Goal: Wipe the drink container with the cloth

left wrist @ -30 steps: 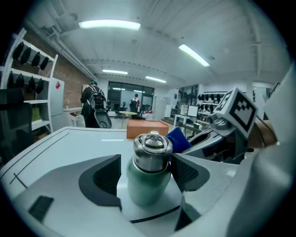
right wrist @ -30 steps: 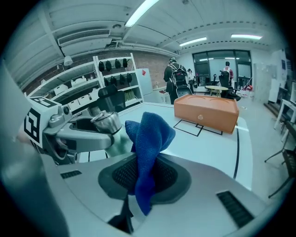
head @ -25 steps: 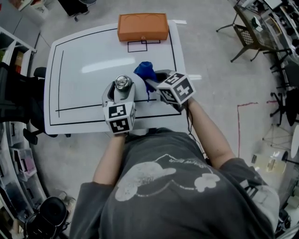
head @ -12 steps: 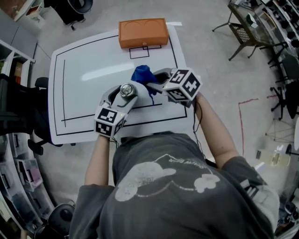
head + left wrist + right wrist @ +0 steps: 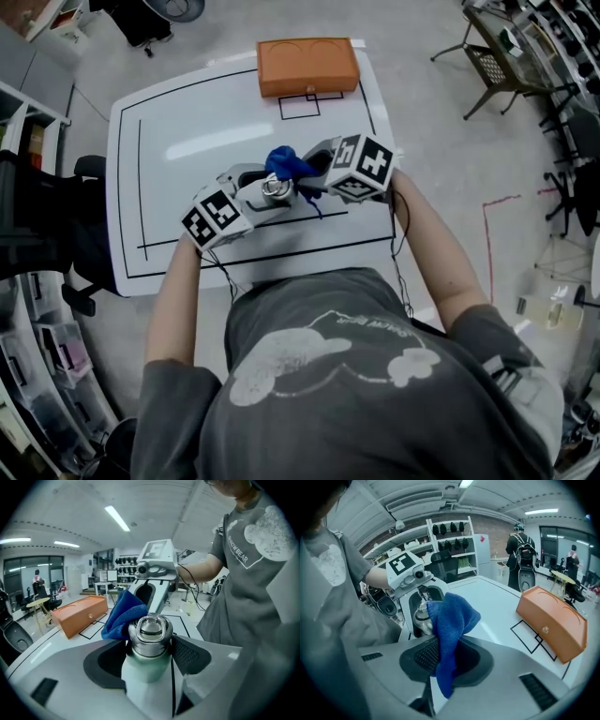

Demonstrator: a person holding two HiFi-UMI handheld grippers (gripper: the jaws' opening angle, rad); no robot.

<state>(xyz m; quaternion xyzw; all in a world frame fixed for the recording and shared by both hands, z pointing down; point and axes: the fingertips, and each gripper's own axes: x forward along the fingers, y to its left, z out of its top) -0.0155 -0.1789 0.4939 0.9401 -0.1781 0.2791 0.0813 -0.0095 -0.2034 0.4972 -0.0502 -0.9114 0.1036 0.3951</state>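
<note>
Jaws of both grippers hang over the white table (image 5: pixel 187 122), the orange box (image 5: pixel 308 66) well clear at its far edge. Left gripper (image 5: pixel 150 660) clamps the pale-green bottle (image 5: pixel 149 634); right gripper (image 5: pixel 447 660) pinches the blue cloth (image 5: pixel 450 620), which touches the bottle's steel cap.

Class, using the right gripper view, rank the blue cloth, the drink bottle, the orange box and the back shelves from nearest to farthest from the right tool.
1. Blue cloth: clamped in the right tool, centre.
2. Drink bottle: just behind the cloth, left.
3. Orange box: on the table, right.
4. Back shelves: far background.
</note>
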